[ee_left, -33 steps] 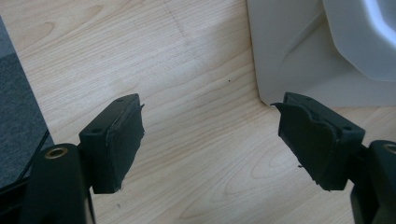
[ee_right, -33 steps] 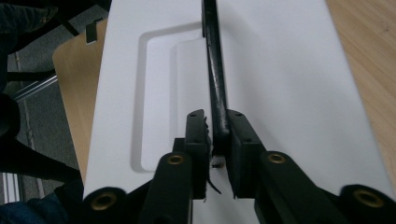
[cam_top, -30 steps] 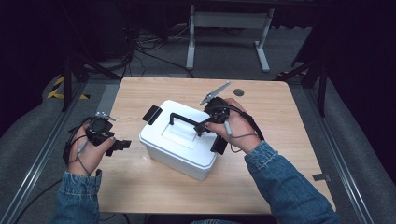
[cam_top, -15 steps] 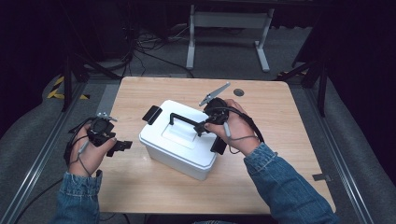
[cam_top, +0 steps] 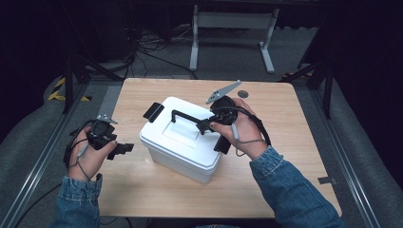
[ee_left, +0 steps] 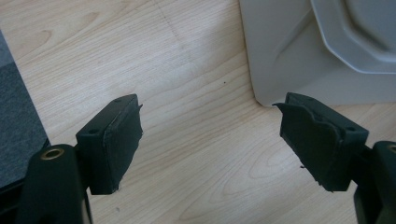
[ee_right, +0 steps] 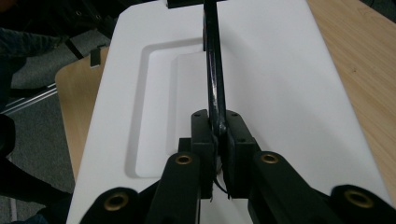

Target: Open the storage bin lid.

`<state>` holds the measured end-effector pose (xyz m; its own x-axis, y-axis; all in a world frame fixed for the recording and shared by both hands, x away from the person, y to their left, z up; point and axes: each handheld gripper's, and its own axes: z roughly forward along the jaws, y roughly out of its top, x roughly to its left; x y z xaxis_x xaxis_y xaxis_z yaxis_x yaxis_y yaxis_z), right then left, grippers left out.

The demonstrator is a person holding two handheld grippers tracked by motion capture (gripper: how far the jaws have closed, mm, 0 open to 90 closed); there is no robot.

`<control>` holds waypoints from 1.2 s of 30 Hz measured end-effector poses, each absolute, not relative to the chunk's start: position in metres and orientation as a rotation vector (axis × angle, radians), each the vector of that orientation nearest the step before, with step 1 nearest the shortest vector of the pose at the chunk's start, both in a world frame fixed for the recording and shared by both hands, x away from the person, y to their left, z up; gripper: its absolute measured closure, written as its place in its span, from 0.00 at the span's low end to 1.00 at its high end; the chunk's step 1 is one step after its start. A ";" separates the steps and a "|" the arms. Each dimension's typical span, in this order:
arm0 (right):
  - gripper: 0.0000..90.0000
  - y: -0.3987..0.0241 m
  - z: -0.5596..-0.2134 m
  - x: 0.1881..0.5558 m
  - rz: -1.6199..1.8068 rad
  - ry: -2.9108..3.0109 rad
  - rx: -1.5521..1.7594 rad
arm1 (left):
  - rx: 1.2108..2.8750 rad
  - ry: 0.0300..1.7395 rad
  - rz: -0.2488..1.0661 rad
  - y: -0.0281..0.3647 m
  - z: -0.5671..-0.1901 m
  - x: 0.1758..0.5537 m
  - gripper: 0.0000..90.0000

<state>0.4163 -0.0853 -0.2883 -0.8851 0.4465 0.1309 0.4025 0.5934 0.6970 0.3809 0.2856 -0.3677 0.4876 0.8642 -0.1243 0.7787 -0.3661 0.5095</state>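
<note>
Landmark: white lidded box (cam_top: 183, 140), standing mid-table on the wooden table (cam_top: 294, 137), slightly skewed.
Box handle: black handle (ee_right: 214, 70) stands raised above the recessed lid.
My right gripper: right gripper (cam_top: 207, 124) sits over the box's right end; its jaws are clamped tight on the handle, pads pressed to both sides of the bar.
My left gripper: left gripper (ee_left: 210, 140) is to the left of the box, apart from it, jaws spread wide over bare wood, nothing between them.
Box latch: a black latch (cam_top: 153, 111) projects at the box's far left end.

Wooden table (cam_top: 294, 142), grey floor (cam_top: 161, 52)
</note>
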 end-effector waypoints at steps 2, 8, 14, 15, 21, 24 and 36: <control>0.95 -0.088 -0.283 0.415 1.201 2.741 0.729 | 2.226 1.354 0.226 0.285 -0.368 0.381 0.24; 0.95 -0.096 -0.271 0.411 1.239 2.704 0.722 | 2.227 1.352 0.225 0.285 -0.368 0.381 0.24; 0.95 -0.104 -0.263 0.407 1.280 2.671 0.720 | 2.226 1.354 0.223 0.285 -0.368 0.381 0.24; 0.95 -0.106 -0.262 0.407 1.281 2.667 0.722 | 2.226 1.354 0.224 0.286 -0.368 0.381 0.24; 0.95 -0.115 -0.259 0.406 1.280 2.641 0.738 | 2.223 1.361 0.229 0.286 -0.368 0.381 0.24; 0.95 -0.123 -0.257 0.407 1.281 2.622 0.754 | 2.224 1.359 0.227 0.286 -0.368 0.381 0.23; 0.95 -0.162 -0.251 0.412 1.272 2.552 0.848 | 2.228 1.362 0.221 0.285 -0.368 0.381 0.23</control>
<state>0.4118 -0.1624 -0.2514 -0.8247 0.5567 0.0996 0.4148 0.4756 0.7758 0.3809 0.2853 -0.3683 0.4822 0.8671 -0.1248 0.7831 -0.3628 0.5051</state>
